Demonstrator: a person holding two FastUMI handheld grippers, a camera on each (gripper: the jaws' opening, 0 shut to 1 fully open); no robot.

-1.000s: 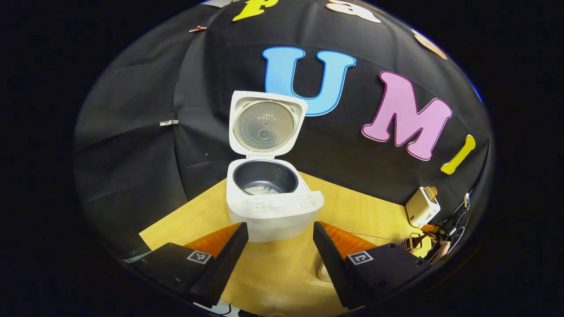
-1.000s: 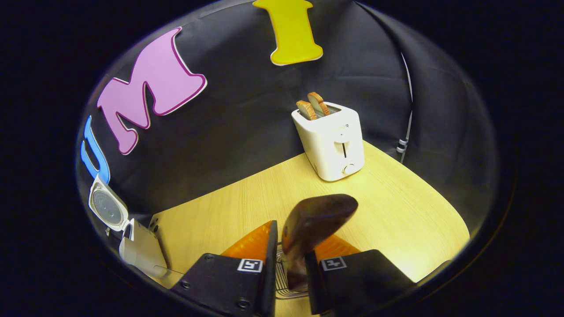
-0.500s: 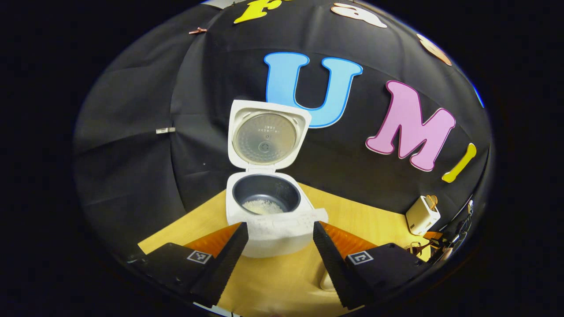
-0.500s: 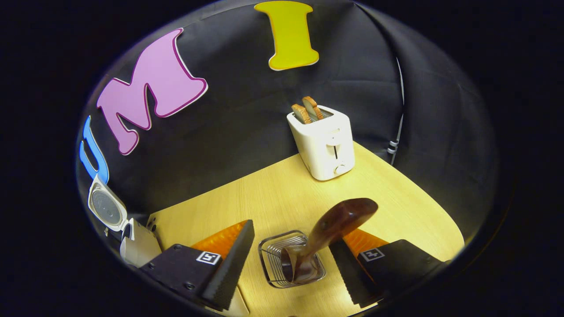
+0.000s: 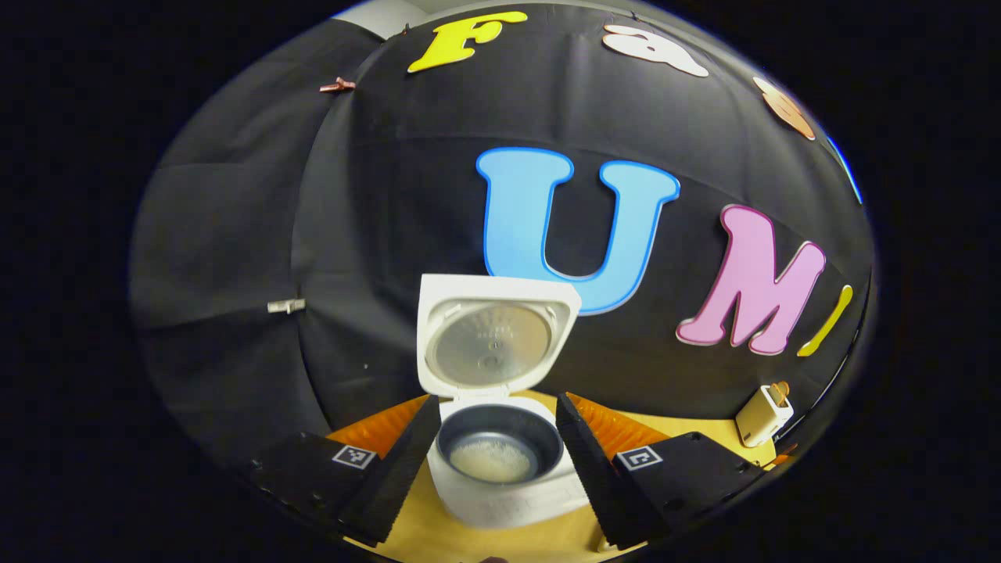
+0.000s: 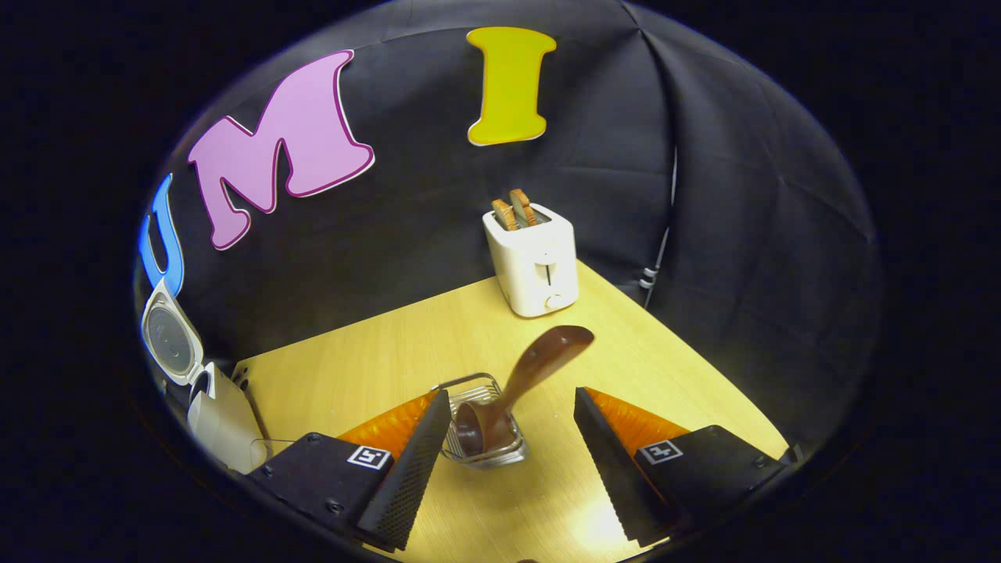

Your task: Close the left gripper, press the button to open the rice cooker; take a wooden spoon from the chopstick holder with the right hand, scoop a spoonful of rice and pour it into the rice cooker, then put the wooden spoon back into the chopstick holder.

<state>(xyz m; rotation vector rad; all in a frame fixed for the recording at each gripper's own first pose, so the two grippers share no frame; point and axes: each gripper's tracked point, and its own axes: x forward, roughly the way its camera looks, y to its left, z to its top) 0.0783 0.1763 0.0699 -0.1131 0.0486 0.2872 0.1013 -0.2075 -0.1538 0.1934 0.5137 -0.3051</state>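
R gripper (image 6: 508, 461): released, fingers spread wide w/ nothing between; 1 s ago clamped on spoon handle, so let go just happened, and since pulled back + up.
Spoon (image 6: 520, 379): back in holder, bowl end down in basket, handle leaning up and to the far right; free of both fingers.
Holder (image 6: 478, 426): wire basket on table (image 6: 375, 352), near, just beyond R fingertips, closer to the left finger.
L gripper (image 5: 496, 461): released, fingers apart w/ nothing gripped; view tilted up vs 1 s ago, cooker now sits lower and between the fingers in frame.
Cooker (image 5: 500, 461): lid (image 5: 493, 336) up, pot open; contact w/ fingers can't be told.
Rice (image 5: 493, 460): pale heap at pot bottom, so scoop looks poured.
Cooker, R view (image 6: 223, 422): far left on table, lid up, well apart from holder.
Toaster (image 6: 533, 262): far right on table by wall, two slices poking up; no part in task.
Meaning: last step (spoon returned) looks done; task prob. complete, only retreat of both hands left.
Risk: spoon leans, light basket could tip if knocked on way out.
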